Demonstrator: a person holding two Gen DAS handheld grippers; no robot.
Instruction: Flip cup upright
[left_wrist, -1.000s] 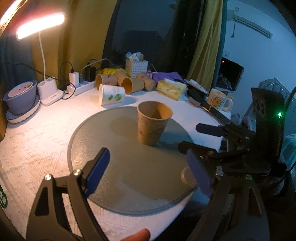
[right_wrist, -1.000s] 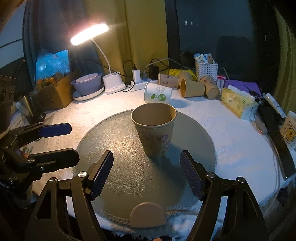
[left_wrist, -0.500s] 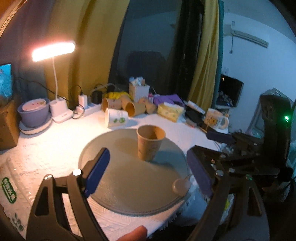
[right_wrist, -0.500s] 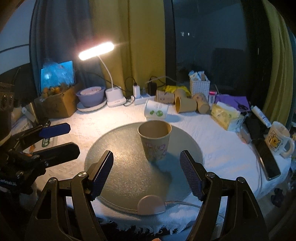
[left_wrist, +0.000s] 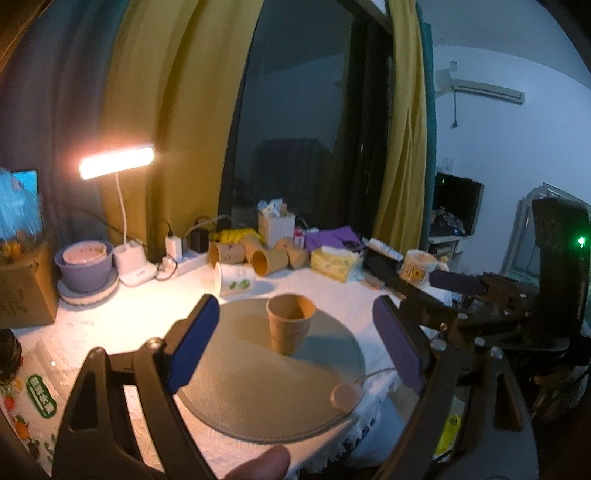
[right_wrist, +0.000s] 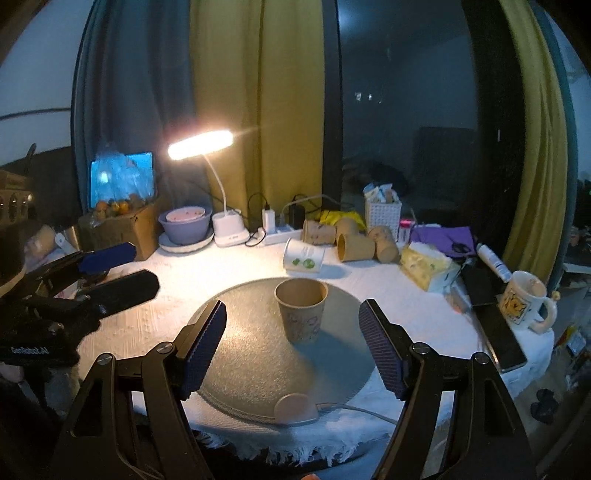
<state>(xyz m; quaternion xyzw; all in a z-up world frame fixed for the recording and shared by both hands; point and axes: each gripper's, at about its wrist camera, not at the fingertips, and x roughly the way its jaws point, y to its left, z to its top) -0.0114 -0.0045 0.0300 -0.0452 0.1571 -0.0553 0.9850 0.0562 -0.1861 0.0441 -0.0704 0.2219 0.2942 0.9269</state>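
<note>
Wrapping up looks right: paper cup (right_wrist: 301, 311) stands mouth-up on the glass disc (right_wrist: 251, 354), ahead of and centred between the right gripper (right_wrist: 293, 347) fingers, left gripper (left_wrist: 295, 349) also spread wide and empty, so next just pull clear without bumping it

paper cup (right_wrist: 301, 312): matt brown paper
round mat (right_wrist: 255, 354): smooth, frosted grey
tablecloth (right_wrist: 192, 280): white embossed cloth
mug (right_wrist: 524, 301): glossy ceramic
</note>
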